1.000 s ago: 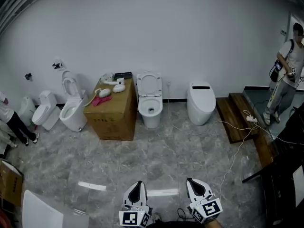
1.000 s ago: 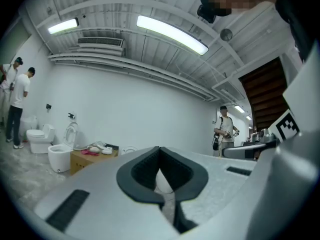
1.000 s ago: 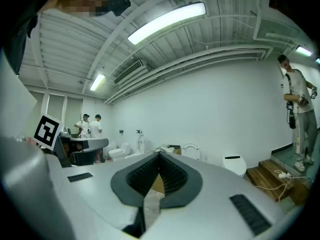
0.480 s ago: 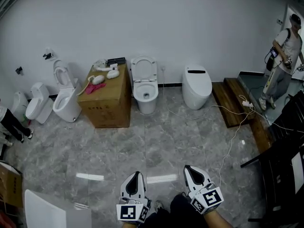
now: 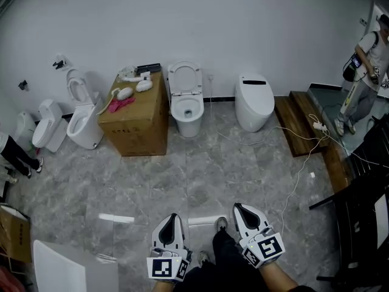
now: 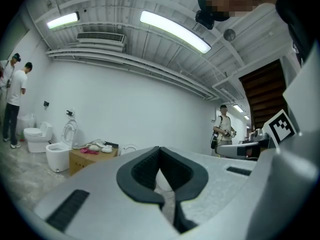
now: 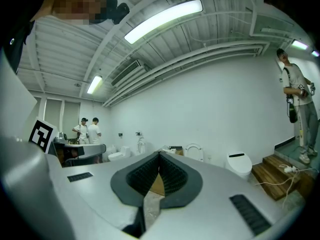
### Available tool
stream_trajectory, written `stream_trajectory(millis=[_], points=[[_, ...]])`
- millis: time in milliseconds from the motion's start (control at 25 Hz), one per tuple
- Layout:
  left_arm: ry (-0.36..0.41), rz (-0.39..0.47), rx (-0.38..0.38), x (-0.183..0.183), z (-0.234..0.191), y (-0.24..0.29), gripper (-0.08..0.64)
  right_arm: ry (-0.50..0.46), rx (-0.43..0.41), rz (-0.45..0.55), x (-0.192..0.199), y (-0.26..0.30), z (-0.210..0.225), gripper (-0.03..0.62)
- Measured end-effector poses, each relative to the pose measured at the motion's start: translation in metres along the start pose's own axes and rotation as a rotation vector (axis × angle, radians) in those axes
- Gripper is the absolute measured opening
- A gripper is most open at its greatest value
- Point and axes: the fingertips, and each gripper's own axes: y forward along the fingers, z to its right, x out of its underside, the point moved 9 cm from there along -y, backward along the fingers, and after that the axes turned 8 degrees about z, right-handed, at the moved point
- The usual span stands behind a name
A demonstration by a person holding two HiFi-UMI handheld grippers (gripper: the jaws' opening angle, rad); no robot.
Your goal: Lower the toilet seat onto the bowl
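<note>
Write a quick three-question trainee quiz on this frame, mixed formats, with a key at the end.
1. True or false: the seat of the toilet in the middle of the wall stands raised.
2. In the head view, what stands directly left of that toilet? A) a cardboard box B) a bathtub C) a ladder
3. Short answer: how do the jaws of the left gripper and right gripper stand?

Key: 1 true; 2 A; 3 both shut, nothing between them.

Grey marbled tile floor [image 5: 206,169]: bears brown cardboard box [image 5: 137,126]; white open-seat toilet [image 5: 187,111] just beside; white closed oval toilet [image 5: 254,105]; brown wooden step [image 5: 298,132]; loose white cable [image 5: 297,190].
</note>
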Motion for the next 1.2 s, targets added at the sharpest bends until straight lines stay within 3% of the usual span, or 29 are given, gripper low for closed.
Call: stream_trajectory(millis=[560,880,1200], points=[[0.012,-0.016,0.004,0.013,-0.002,0.057,0.009,0.009,0.002,-0.01,0.01,0.041,0.041,0.021],[0.011,-0.01,-0.012,0.016,-0.009,0.131,0.009,0.012,-0.03,-0.018,0.008,0.101,0.086,0.021],[0.004,-0.006,-0.086,0.025,-0.013,0.22,0.009,0.018,-0.113,-0.051,0.01,0.172,0.148,0.021]])
